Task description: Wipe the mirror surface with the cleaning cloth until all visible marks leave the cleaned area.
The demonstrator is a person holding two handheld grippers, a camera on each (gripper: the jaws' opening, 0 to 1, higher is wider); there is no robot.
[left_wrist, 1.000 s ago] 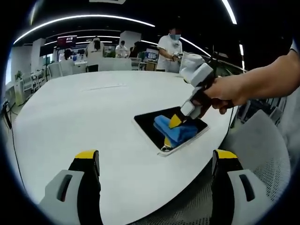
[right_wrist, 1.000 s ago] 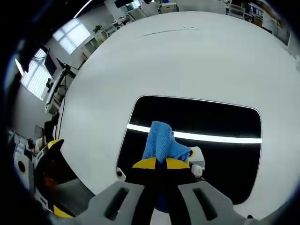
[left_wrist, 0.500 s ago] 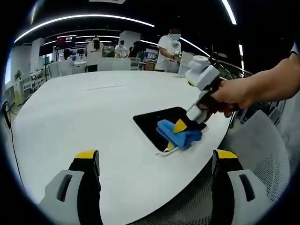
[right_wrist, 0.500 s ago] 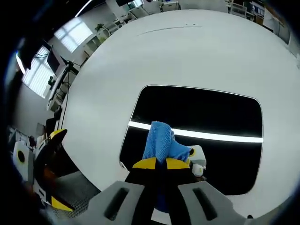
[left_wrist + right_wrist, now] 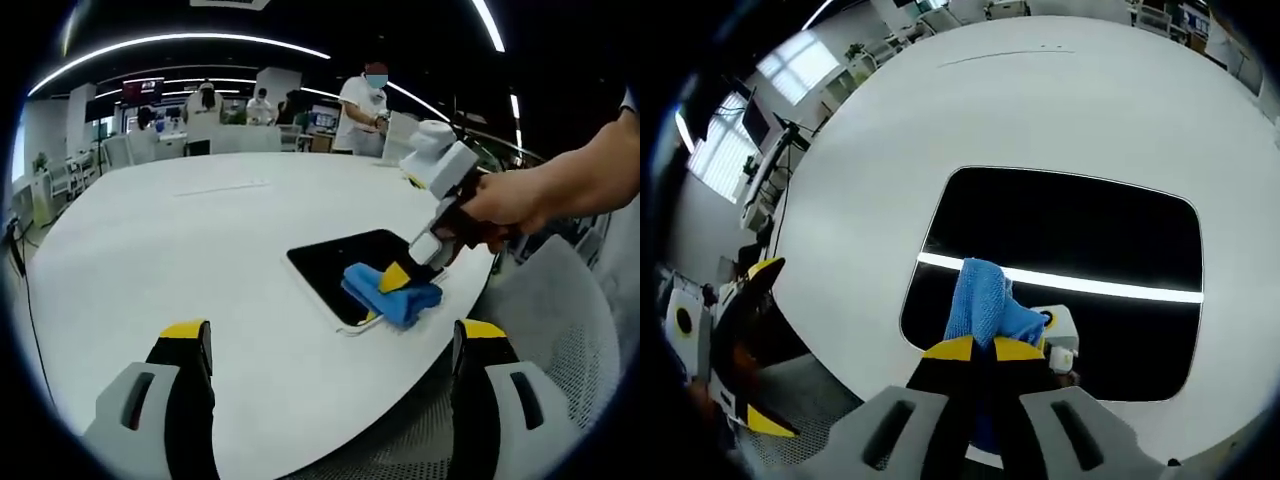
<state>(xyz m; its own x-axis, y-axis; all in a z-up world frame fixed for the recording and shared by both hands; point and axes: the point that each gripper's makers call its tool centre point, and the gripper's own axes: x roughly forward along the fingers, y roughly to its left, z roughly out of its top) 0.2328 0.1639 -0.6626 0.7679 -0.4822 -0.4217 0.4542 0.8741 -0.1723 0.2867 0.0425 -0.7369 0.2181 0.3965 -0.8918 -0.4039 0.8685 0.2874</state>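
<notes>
Your right hand-held gripper (image 5: 975, 350) is clamped on the blue cleaning cloth (image 5: 985, 305), pressing it onto the dark mirror (image 5: 1070, 235) near the mirror's edge closest to you. Your left hand-held gripper (image 5: 330, 350) hangs with jaws wide apart, holding nothing, above the white counter (image 5: 180, 240); the mirror lies at its 1 o'clock.

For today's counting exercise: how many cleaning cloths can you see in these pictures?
1. The blue cleaning cloth is clamped in the right hand-held gripper and pressed on the mirror near its close edge. Others may be hidden.
</notes>
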